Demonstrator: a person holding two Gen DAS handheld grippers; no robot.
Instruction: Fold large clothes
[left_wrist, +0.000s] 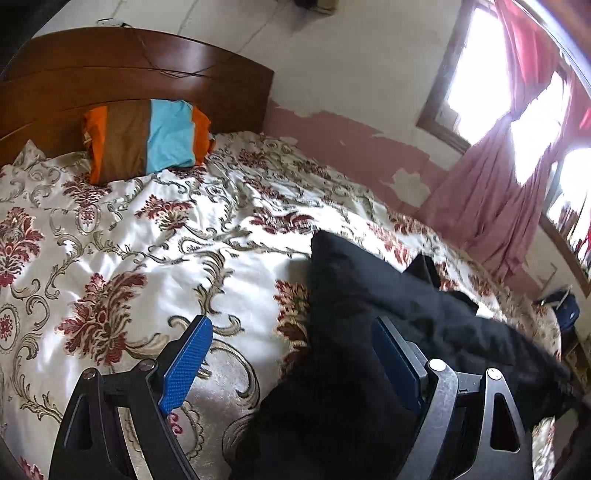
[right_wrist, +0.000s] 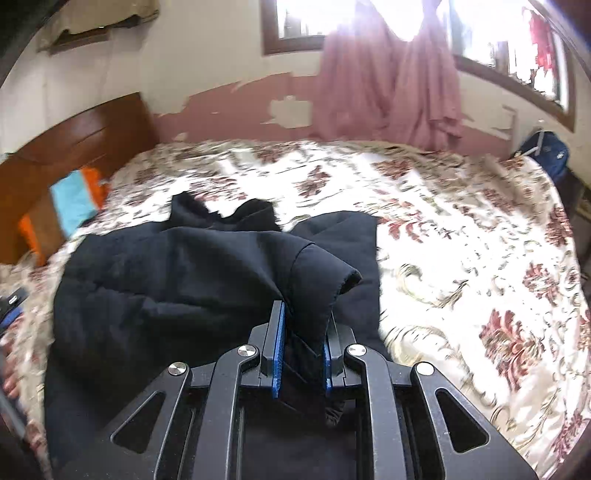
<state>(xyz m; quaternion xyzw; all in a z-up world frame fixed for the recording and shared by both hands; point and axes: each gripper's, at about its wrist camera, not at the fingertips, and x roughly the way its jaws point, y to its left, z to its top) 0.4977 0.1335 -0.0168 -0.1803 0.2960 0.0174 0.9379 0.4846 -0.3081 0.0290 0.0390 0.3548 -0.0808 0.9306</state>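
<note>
Bed (right_wrist: 461, 236): floral cover, my black garment (right_wrist: 166, 280) spread on it.
Right gripper (right_wrist: 301, 332): I pinch its sleeve.
Left gripper (left_wrist: 291, 332): gaping, empty, above the garment's edge.

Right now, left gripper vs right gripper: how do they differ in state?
The left gripper stands wide open; the right gripper is nearly shut.
The left gripper holds nothing, with the black garment lying on the floral bedspread beyond its fingers; the right gripper pinches a sleeve of that garment between its pads.
Shared: black frames, blue pads, both angled down over the bed.
</note>
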